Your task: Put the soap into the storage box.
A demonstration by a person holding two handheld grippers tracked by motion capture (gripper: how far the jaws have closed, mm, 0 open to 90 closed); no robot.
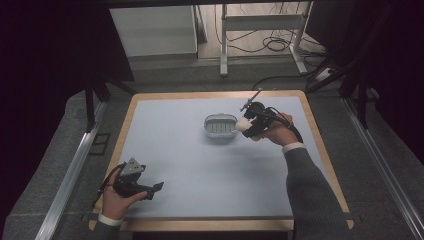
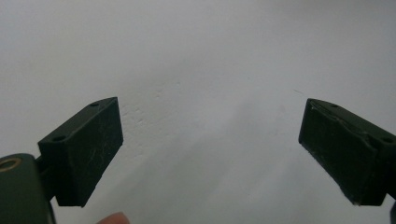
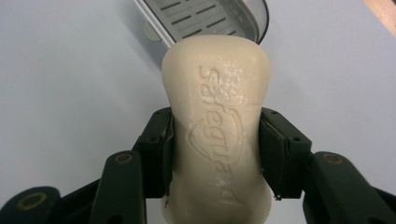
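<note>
You are carrying the soap [image 3: 215, 130], pinched by your right gripper [image 3: 215, 154], just beside the soap dish [image 1: 220, 126]; next you likely need to centre it over the slotted tray, while your left gripper [image 1: 150, 191] is resting spread and empty near the mat's [image 1: 200, 165] front edge

1. The left gripper [image 1: 156, 188] is black, with a grey three-cornered plate on top.
2. Its two jaw pads [image 2: 91, 151] are flat dark rectangular blocks, scuffed, each with small screw holes.
3. The right gripper [image 1: 246, 126] is black, with brass-coloured rivets at its linkage arms; a black cable loops from it.
4. Grey knitted sleeves [image 1: 310, 190] with white cuffs cover the forearms.
</note>
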